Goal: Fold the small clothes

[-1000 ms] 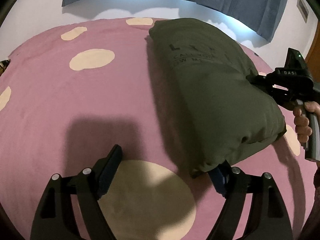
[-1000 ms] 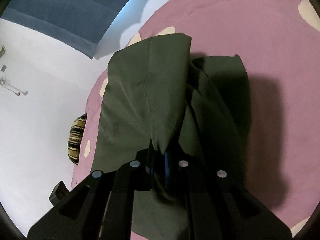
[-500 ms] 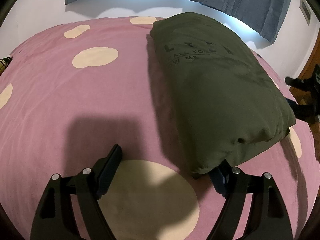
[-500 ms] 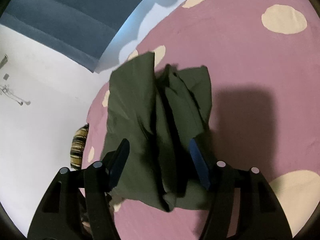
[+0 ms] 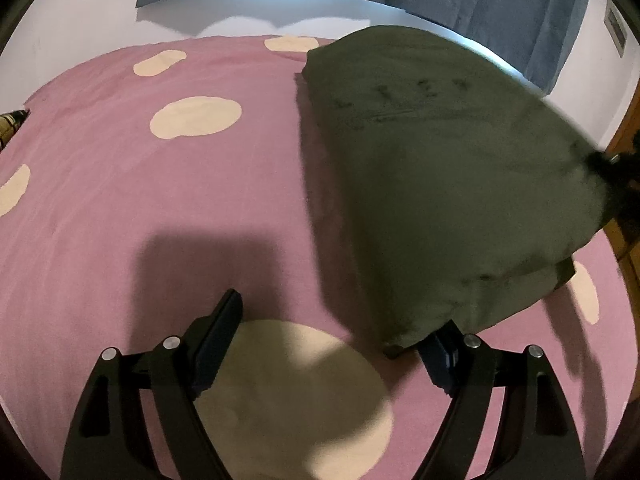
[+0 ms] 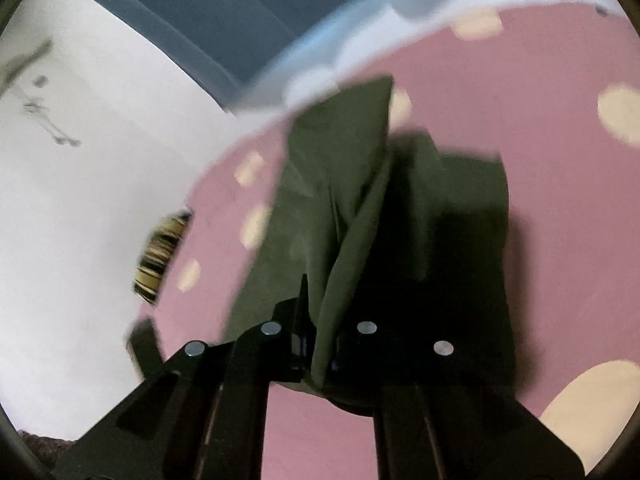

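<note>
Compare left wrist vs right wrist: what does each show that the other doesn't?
Left wrist only: the open left claw low over the bedspread, and faint lettering on the green garment.

Right wrist only: the right claw shut on a bunched fold of the garment, and a striped object at the bed's edge.

Both: the garment, pink spotted bedspread, blue curtain, white wall.

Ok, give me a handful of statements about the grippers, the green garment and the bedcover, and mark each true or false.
1. The right gripper is shut on a fold of the green garment. True.
2. The left gripper is clamped on the garment. False: its jaws stand wide open; one finger sits beside the garment's near corner.
3. The bedcover is pink with cream spots. True.
4. The garment is plain, with no print. False: dark lettering shows on it.
5. The garment hangs clear of the bed. False: most of it rests on the bedcover.
</note>
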Demonstrator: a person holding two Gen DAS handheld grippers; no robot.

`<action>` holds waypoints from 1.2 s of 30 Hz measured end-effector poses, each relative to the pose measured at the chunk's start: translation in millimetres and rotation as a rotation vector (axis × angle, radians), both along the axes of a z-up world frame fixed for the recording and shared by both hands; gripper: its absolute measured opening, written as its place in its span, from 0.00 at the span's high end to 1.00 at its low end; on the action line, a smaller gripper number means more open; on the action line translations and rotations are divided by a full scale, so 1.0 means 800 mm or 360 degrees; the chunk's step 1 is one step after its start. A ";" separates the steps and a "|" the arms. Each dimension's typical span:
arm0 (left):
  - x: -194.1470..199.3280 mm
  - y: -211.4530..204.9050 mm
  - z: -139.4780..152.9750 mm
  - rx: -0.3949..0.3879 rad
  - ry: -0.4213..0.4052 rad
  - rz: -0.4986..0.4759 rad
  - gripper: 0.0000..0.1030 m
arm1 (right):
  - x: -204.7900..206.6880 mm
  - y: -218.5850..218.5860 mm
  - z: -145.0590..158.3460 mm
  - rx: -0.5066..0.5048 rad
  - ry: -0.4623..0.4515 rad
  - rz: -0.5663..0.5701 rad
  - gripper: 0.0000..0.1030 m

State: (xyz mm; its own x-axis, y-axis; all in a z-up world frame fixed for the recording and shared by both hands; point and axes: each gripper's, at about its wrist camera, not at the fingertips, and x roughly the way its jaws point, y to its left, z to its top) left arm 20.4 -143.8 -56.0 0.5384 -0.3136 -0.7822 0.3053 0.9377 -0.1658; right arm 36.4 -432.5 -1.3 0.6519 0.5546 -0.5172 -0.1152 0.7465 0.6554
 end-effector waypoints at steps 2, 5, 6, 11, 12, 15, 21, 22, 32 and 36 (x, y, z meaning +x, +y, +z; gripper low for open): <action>-0.002 -0.008 0.002 0.0002 -0.0021 -0.0033 0.20 | -0.011 -0.013 0.008 -0.0031 -0.0042 -0.0029 0.94; -0.006 -0.023 -0.001 0.0058 -0.0071 -0.0075 0.20 | -0.017 -0.040 -0.029 -0.0014 0.0076 -0.0109 0.94; -0.006 -0.026 -0.004 0.0068 -0.0067 -0.0089 0.20 | -0.013 -0.043 -0.046 -0.0014 0.0132 -0.0127 0.94; 0.000 -0.026 -0.011 0.0074 -0.0023 -0.0097 0.18 | 0.000 -0.057 -0.121 0.0148 0.0269 -0.0149 0.94; 0.001 -0.027 -0.011 0.0076 -0.0022 -0.0096 0.18 | 0.003 -0.057 -0.126 0.0163 0.0273 -0.0151 0.94; 0.001 -0.029 -0.012 0.0086 -0.0024 -0.0096 0.18 | 0.009 -0.058 -0.140 0.0200 0.0284 -0.0158 0.93; 0.001 -0.029 -0.012 0.0078 -0.0024 -0.0096 0.18 | 0.001 -0.062 -0.140 0.0217 0.0274 -0.0183 0.93; 0.002 -0.028 -0.013 0.0074 -0.0023 -0.0095 0.18 | 0.000 -0.061 -0.140 0.0219 0.0271 -0.0186 0.92; 0.001 -0.025 -0.011 0.0063 -0.0014 -0.0094 0.18 | -0.046 -0.076 -0.125 0.0256 0.0253 -0.0294 0.70; 0.001 -0.022 -0.010 0.0030 -0.0010 -0.0099 0.18 | -0.073 -0.088 -0.120 0.0285 0.0223 -0.0351 0.48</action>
State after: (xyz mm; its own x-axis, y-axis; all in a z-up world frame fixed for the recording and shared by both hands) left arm 21.4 -161.7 -64.0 0.5231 -0.3318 -0.7851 0.3644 0.9198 -0.1459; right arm -21.7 -502.6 -97.5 0.6958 0.4981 -0.5174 0.1375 0.6147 0.7767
